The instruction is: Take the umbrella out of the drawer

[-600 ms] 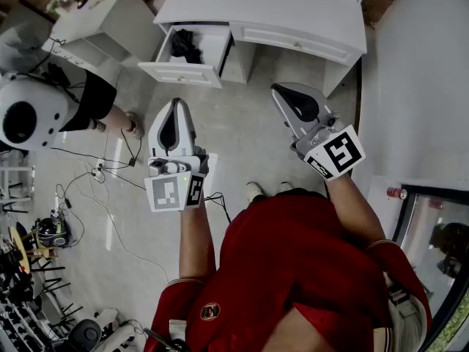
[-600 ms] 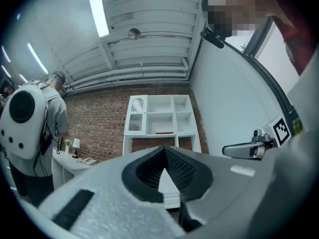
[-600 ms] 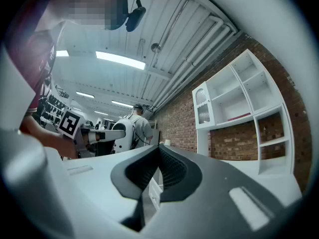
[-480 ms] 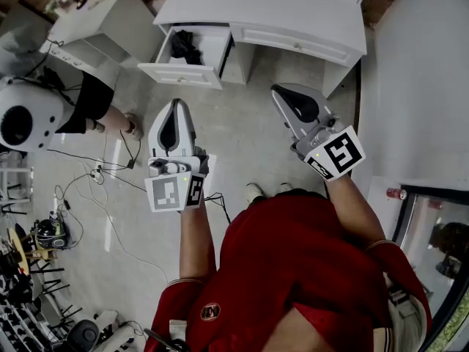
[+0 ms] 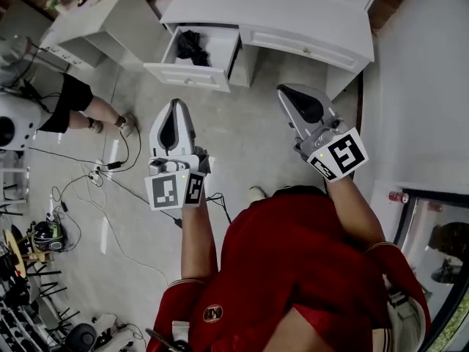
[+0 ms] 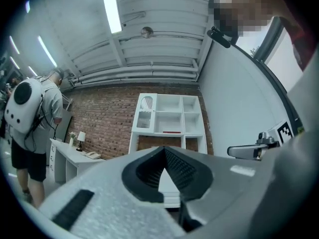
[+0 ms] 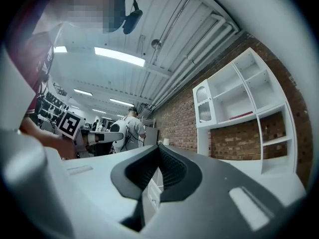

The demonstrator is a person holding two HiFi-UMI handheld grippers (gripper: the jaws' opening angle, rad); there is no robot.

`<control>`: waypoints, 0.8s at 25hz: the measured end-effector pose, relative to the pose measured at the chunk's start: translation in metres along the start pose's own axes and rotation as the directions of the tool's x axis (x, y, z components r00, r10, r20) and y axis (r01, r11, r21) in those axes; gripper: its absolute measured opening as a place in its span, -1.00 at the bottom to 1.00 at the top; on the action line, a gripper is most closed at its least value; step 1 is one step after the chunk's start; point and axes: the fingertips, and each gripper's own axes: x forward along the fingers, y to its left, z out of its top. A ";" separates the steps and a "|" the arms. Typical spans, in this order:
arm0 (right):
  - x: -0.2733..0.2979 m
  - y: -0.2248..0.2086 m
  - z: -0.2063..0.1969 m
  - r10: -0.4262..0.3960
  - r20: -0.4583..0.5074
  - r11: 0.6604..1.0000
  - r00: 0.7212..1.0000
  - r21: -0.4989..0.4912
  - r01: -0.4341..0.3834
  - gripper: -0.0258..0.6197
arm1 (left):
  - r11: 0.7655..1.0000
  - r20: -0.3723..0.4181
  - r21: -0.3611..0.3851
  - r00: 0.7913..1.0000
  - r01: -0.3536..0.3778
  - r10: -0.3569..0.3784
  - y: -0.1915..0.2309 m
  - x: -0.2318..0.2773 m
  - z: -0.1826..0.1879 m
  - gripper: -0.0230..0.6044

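Bystander (image 5: 73, 97) stepped further left; white backpack (image 5: 11, 127) nearly out of frame.

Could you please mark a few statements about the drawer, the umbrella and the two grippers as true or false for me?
1. One drawer of the white desk stands open. True.
2. The left gripper holds the umbrella. False: its jaws are shut on nothing, and the dark umbrella lies in the drawer.
3. The right gripper has its jaws wide apart. False: they are together, with nothing between them.
4. Both grippers are short of the drawer, over the floor. True.
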 end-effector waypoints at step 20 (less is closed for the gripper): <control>0.118 -0.051 -0.067 0.021 -0.029 1.000 0.999 -0.021 -0.022 -0.89 | 0.998 -0.056 -0.046 0.998 -0.036 0.034 0.102 0.093 -0.059 -0.92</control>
